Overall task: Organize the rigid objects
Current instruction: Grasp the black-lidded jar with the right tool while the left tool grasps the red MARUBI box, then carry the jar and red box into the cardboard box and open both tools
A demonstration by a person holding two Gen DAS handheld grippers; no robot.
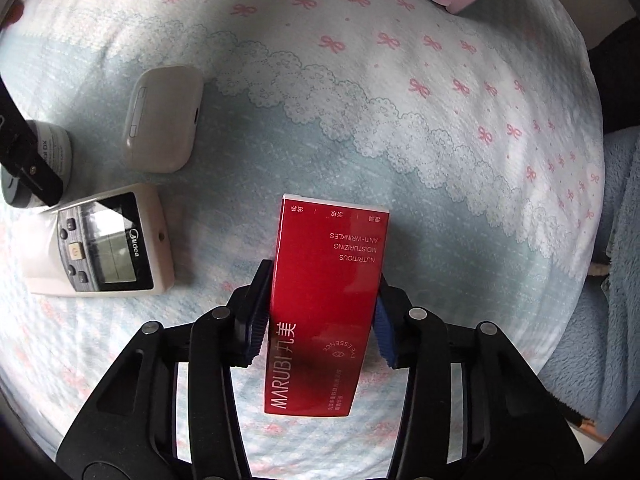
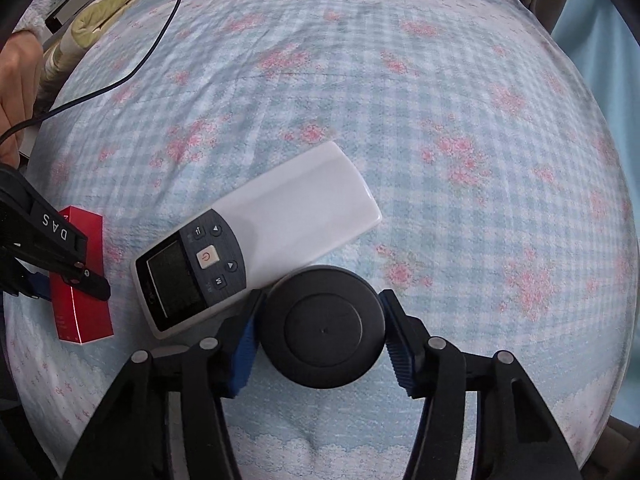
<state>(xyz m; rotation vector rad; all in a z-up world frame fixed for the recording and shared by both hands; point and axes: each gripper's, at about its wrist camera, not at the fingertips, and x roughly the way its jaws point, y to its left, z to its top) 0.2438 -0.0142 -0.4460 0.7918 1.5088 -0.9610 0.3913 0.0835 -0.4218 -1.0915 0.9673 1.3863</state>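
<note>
Left gripper [image 1: 318, 316] clamped on red carton [image 1: 326, 300], at long sides, carton lying on bedsheet [image 1: 400, 140]. Carton light, thin-walled, probably dents under hard squeeze. Right gripper [image 2: 320, 330] clamped on black-lidded jar [image 2: 323, 326] beside remote [image 2: 256, 236]; smooth lid, may slip.

Bedsheet [image 1: 400, 80] under remote [image 1: 100, 244], earbud case [image 1: 162, 118]

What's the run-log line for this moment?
left gripper: shut on red box | right gripper: shut on black-lidded jar | remote, white case: on bedsheet
</note>
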